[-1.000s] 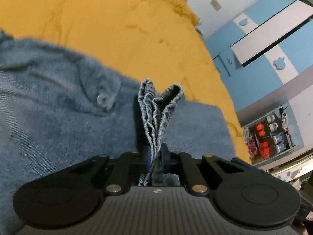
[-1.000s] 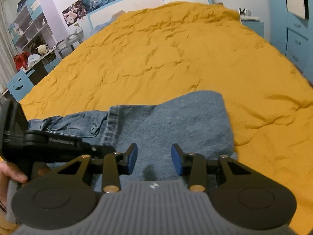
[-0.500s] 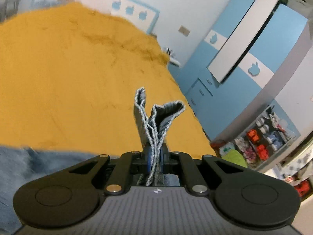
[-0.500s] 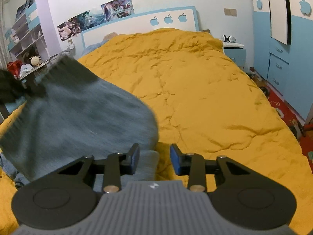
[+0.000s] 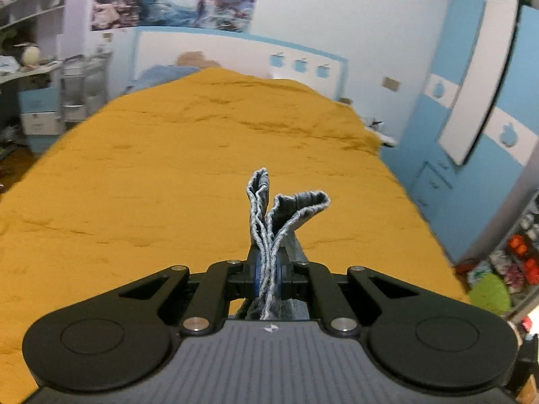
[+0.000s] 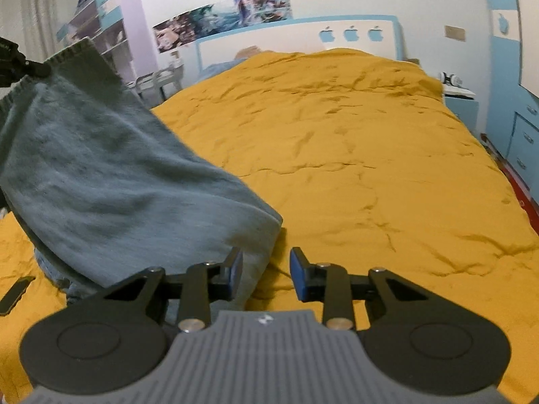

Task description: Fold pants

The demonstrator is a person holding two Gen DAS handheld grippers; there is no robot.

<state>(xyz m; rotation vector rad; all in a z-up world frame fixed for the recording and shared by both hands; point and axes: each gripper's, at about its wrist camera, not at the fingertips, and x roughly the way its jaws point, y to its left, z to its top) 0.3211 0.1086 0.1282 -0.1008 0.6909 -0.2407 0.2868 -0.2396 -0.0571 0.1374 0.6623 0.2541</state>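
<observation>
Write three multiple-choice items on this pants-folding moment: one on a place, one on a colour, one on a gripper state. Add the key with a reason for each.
1. Where is the hem of the pants?
A. flat on the floor
B. clamped in the left gripper, raised over the bed
C. inside the wardrobe

2. What colour is the bedspread?
A. mustard yellow
B. green
C. white

3. How does the right gripper stand?
A. shut on the pants
B. shut on the bedspread
C. jaws apart, gripping nothing

Key:
1 B, the bunched denim edges stick up from between the pressed pads.
2 A, the cover is yellow in both views.
3 C, a clear gap shows between the blue pads, and the hanging denim only passes beside the left one.
</observation>
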